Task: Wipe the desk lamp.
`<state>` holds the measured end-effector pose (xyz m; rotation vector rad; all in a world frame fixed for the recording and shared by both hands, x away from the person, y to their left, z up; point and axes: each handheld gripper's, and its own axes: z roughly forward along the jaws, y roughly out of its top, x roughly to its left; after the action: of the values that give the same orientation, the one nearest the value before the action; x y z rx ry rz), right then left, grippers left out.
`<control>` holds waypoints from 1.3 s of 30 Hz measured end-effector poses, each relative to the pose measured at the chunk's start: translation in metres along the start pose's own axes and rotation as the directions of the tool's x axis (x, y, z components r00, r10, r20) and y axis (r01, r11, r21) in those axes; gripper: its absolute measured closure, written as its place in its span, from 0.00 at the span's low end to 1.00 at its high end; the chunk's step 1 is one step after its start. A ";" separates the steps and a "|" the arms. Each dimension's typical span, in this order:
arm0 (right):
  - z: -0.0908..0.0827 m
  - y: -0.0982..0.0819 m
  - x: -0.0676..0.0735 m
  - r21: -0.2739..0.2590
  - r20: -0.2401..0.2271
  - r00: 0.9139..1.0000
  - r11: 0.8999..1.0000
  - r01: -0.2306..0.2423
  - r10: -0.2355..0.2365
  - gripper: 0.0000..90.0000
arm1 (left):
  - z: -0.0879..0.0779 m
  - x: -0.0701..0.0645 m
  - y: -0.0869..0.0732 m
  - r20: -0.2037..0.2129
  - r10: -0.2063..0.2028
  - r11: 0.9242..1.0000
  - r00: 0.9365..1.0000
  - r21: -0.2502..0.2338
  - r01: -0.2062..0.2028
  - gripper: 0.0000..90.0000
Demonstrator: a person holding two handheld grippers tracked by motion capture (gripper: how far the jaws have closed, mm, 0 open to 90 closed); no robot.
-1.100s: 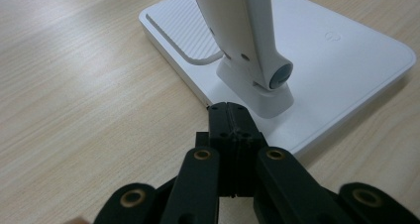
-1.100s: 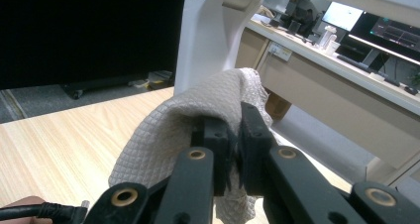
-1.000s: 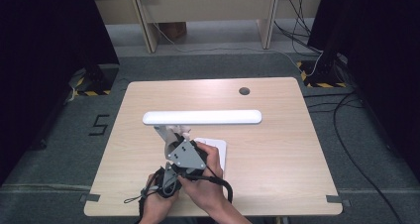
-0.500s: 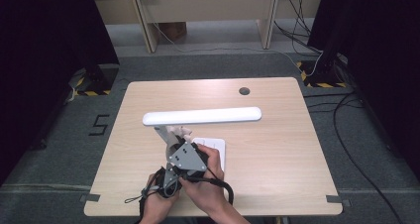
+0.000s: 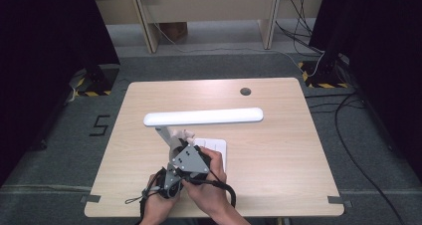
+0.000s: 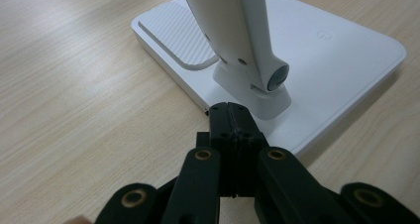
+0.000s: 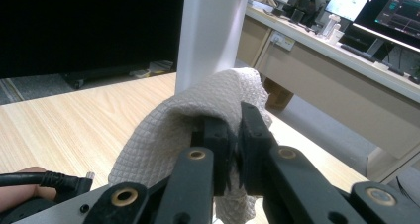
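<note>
1. The right gripper (image 7: 229, 130) has its jaws closed on a white cloth (image 7: 198, 120), which is folded over the fingertips (image 7: 252, 120) and pressed against the lamp arm (image 7: 210, 35) just beyond them. I judge the work to be the wiping of the desk lamp, and it is somewhere in the middle: the cloth is on the lower part of the arm.
2. The left gripper (image 6: 232, 122) has its jaws fully together and holds nothing. Its tips rest at the near edge of the lamp base (image 6: 346, 55), just before the hinge (image 6: 275, 78); it seems to steady the lamp.
3. What is left, as I judge it: the higher part of the arm, the long lamp head (image 5: 204, 117) and the base. No dirt is visible, so how clean each part is I cannot tell.
4. The left gripper view gives the base, its ribbed pad (image 6: 176, 33) and the hinge from close. The right gripper view gives the texture of the cloth and the grip on it. The high view gives the whole lamp on the table (image 5: 298, 150), with both hands close together at the near edge.
</note>
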<state>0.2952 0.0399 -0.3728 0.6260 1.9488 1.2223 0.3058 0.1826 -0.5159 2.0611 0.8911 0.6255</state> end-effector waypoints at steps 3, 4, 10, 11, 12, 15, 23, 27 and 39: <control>0.001 -0.001 0.001 0.002 0.002 1.000 1.000 0.006 -0.006 0.95 | 0.000 0.000 0.000 0.000 -0.001 1.000 1.000 -0.001 0.001 0.99; 0.001 -0.002 0.001 0.005 0.002 1.000 1.000 0.008 -0.008 0.95 | 0.000 0.000 0.000 0.002 -0.002 1.000 1.000 -0.001 0.002 0.99; 0.001 -0.007 0.003 0.012 0.003 1.000 1.000 0.007 -0.007 0.95 | 0.000 0.000 0.000 0.006 0.005 1.000 1.000 0.004 -0.005 0.99; 0.001 -0.008 0.003 0.016 0.003 1.000 1.000 0.007 -0.007 0.95 | 0.000 0.001 0.001 0.006 0.005 1.000 1.000 0.004 -0.005 0.99; 0.001 -0.008 0.003 0.016 0.003 1.000 1.000 0.007 -0.007 0.95 | 0.000 0.001 0.001 0.006 0.005 1.000 1.000 0.004 -0.005 0.99; 0.001 -0.010 0.003 0.022 0.001 1.000 1.000 0.012 -0.012 0.95 | 0.000 0.001 0.001 0.005 0.007 1.000 1.000 0.004 -0.007 0.99; 0.001 -0.013 0.004 0.031 0.004 1.000 0.999 0.009 -0.009 0.95 | 0.000 0.000 0.001 0.006 0.006 1.000 1.000 0.003 -0.006 0.99; 0.001 -0.014 0.005 0.033 0.002 1.000 0.999 0.003 -0.003 0.95 | 0.001 0.000 0.001 0.003 0.004 1.000 1.000 -0.001 -0.004 0.99; 0.002 -0.021 0.005 0.044 -0.002 1.000 0.999 0.001 -0.001 0.95 | 0.000 0.002 0.001 0.009 0.014 1.000 1.000 0.014 -0.015 0.99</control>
<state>0.2936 0.0354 -0.3941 0.6464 1.9824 1.1820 0.3074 0.1832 -0.5149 2.0830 0.8783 0.6186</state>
